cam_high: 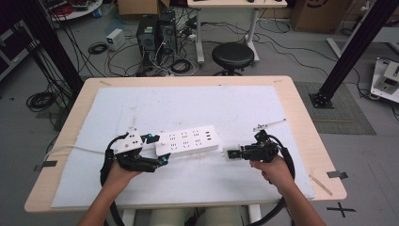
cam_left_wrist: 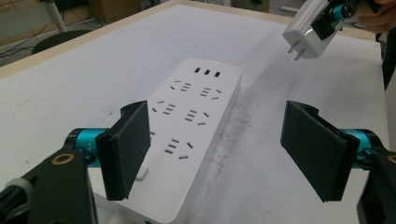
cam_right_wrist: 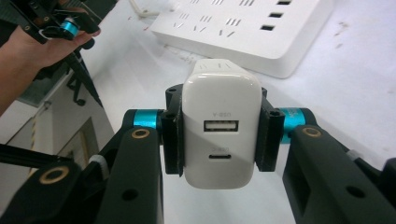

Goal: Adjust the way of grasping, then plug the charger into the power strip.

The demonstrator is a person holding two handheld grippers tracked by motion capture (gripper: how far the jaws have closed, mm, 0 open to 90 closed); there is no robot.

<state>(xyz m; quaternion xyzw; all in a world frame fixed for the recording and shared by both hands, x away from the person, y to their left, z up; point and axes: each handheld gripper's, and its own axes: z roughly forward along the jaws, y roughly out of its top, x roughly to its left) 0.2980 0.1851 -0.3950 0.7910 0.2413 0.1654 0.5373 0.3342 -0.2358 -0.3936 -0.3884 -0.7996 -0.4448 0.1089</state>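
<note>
The right gripper (cam_right_wrist: 218, 135) pinches a white charger (cam_right_wrist: 219, 130) just off the power strip's (cam_high: 188, 140) end; the left gripper (cam_left_wrist: 219, 154), jaws spread, straddles the strip. Clamp the strip first, then square the prongs (cam_left_wrist: 295, 49) over a socket.

From my seat the charger (cam_right_wrist: 219, 135) looks smooth glossy white plastic, and so does the power strip (cam_left_wrist: 196, 121) — the mat (cam_high: 188, 106) reads matt and scuffed, the table (cam_high: 301, 117) edge pale wood.
</note>
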